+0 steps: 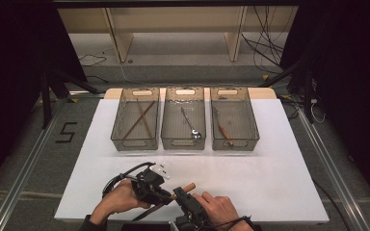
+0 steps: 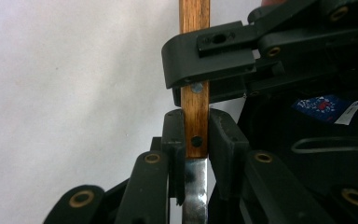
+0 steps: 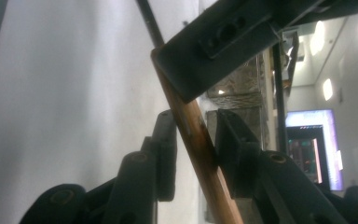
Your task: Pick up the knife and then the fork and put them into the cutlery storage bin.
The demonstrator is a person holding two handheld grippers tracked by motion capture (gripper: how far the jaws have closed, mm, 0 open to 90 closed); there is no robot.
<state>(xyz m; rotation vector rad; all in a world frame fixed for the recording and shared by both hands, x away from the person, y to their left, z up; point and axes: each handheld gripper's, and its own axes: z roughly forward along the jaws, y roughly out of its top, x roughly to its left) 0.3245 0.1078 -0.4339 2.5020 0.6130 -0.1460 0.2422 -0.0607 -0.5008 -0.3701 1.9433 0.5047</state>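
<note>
A knife with a wooden handle (image 1: 188, 186) and a metal blade is held just above the white mat (image 1: 270, 183), near its front edge. My left gripper (image 1: 167, 195) is shut on the handle (image 2: 196, 116) at its blade end, with a pad on each side by the rivets. My right gripper (image 1: 179, 193) comes in from the right. The handle (image 3: 200, 144) slants between its jaws, and a strip of light shows beside it, so the pads do not press. One right finger (image 2: 209, 60) crosses the handle farther up, and a left finger (image 3: 214, 51) lies over it.
Three clear bins stand in a row at the mat's far side. The left bin (image 1: 135, 143) holds chopsticks (image 1: 139, 119), the middle bin (image 1: 183, 143) a spoon (image 1: 192, 130), and the right bin (image 1: 235, 143) a wooden-handled utensil (image 1: 224, 131). Open mat lies between the bins and my hands.
</note>
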